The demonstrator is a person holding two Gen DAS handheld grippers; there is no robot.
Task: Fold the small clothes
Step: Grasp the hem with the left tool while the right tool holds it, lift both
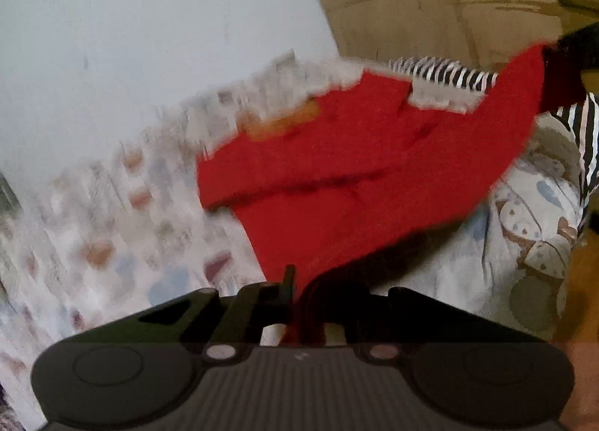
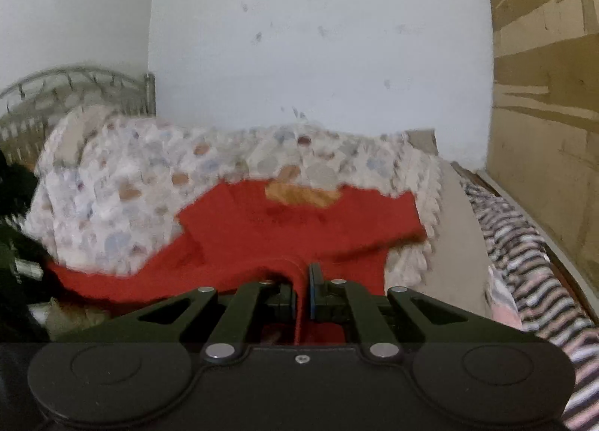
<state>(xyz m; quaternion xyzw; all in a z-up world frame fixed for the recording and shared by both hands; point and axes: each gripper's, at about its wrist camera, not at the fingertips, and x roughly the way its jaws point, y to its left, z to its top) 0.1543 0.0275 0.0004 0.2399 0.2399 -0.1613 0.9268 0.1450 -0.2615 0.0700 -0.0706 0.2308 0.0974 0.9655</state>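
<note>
1. Setting: a pale wall (image 2: 318, 38) stands behind a bed covered with a patterned bedspread (image 2: 112, 176) of white, blue and brown patches. A metal bed frame (image 2: 75, 82) rises at the far left of the right wrist view, and brown cardboard (image 2: 546, 94) stands along the right side.
2. Task item: a red garment (image 2: 284, 228) lies spread across the bedspread, with an orange patch (image 2: 299, 195) near its far edge. Both near ends are raised off the bed toward the two grippers.
3. Left gripper (image 1: 295, 292): the jaws are closed tight, pinching a gathered red corner of the garment, which fans out from the fingertips up toward the right of the left wrist view.
4. Right gripper (image 2: 303, 288): the jaws are closed, with a thin fold of the red garment clamped between the pads; the cloth curves over the left finger and hangs down behind it.
5. Other items: a black-and-white striped cloth (image 1: 449, 73) lies beyond the garment in the left wrist view. A striped cloth of pink, white and dark bands (image 2: 524, 262) lies along the right side of the bed.
6. Image quality: both views are blurred, so fine details of the bedspread cannot be made out.
</note>
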